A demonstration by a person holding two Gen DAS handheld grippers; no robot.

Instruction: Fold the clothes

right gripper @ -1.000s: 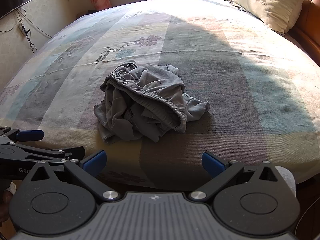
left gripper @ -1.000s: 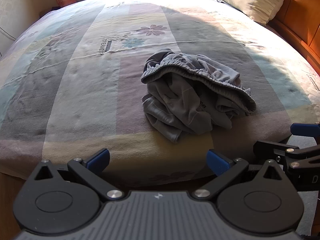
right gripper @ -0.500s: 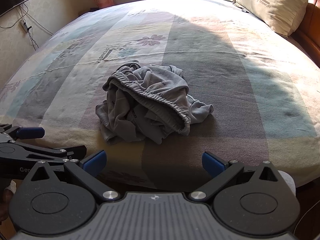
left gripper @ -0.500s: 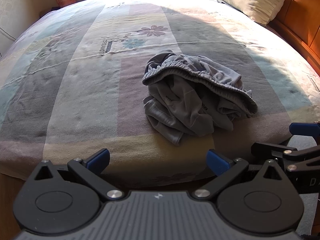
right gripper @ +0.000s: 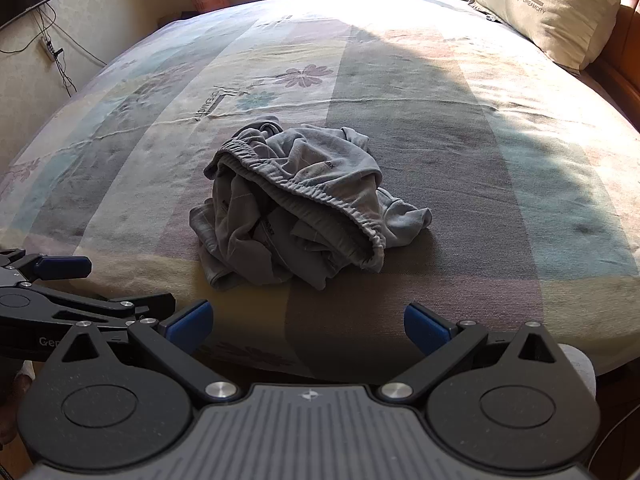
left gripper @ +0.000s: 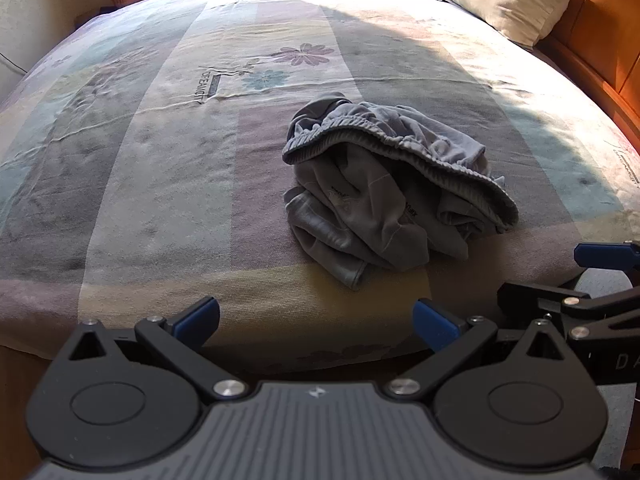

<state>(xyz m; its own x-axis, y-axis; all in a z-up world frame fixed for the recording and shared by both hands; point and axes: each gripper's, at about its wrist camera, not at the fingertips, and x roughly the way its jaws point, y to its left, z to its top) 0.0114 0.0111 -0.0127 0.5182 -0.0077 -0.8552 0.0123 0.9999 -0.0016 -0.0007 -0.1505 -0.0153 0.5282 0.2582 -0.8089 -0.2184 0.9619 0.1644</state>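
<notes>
Nearest the viewer, the left gripper [left gripper: 316, 318] and the right gripper [right gripper: 308, 322] hang side by side over the near edge of the bed [left gripper: 120, 208], each with its blue-tipped fingers spread wide apart and nothing between them. In the left wrist view the right tool shows as a black linkage just to the right; in the right wrist view the left tool sits the same way to the left. Just beyond the bed's near edge lies the task's thing, a crumpled grey garment [left gripper: 384, 196] with a gathered elastic waistband [right gripper: 320, 196] arching over its top, bunched in a heap and not yet spread or folded. Compared with a second ago, the heap sits slightly lower and a little larger in both views, so both tools have crept slowly toward it; the garment itself has not moved or changed shape, and the fingers are as wide apart as before. This reads as the opening approach: no fold has begun, and the next step will likely be to take hold of the waistband or a hem and pull the cloth out flat. Past the garment the patterned bedspread runs on, part sunlit and part shaded, and at the far right corner of the bed a pale pillow [right gripper: 560, 12] leans against a wooden headboard [left gripper: 608, 28].
</notes>
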